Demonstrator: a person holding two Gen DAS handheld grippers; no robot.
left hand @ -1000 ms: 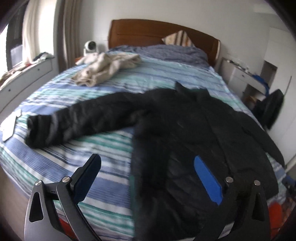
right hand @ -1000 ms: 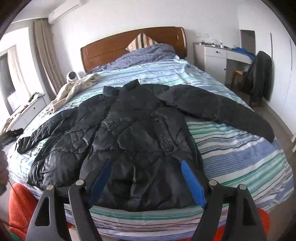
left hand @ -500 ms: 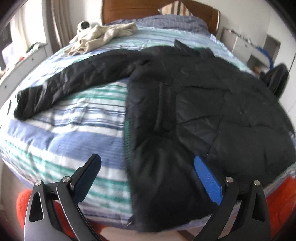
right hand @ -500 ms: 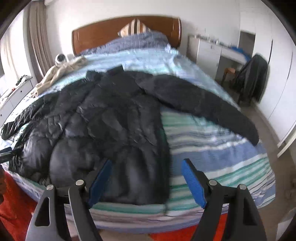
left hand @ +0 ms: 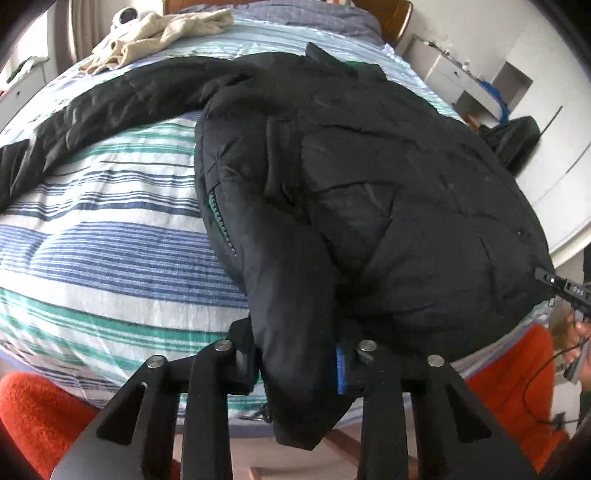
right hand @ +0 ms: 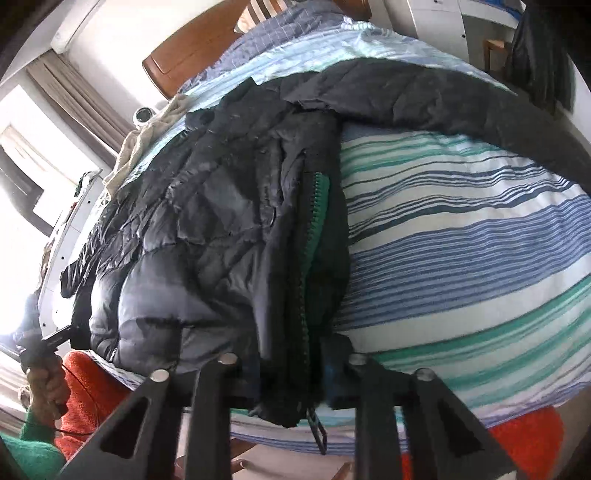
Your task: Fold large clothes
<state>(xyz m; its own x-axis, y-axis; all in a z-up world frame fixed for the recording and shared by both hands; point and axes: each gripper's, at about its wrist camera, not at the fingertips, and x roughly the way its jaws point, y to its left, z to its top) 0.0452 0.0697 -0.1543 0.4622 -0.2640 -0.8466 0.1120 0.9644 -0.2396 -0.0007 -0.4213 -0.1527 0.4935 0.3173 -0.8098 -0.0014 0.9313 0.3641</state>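
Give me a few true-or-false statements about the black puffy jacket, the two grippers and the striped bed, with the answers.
1. The left gripper is clamped on the hem of the black quilted jacket. True.
2. The right gripper hangs open above the jacket. False: it is shut on the hem too.
3. The jacket lies on a plain white sheet. False: the striped blue, green and white bedcover.
4. A crumpled beige garment lies near the headboard end. True.
5. Green lining shows along the jacket's zipper. True.

Black coat [left hand: 369, 192] hem hides both tools' fingertips.
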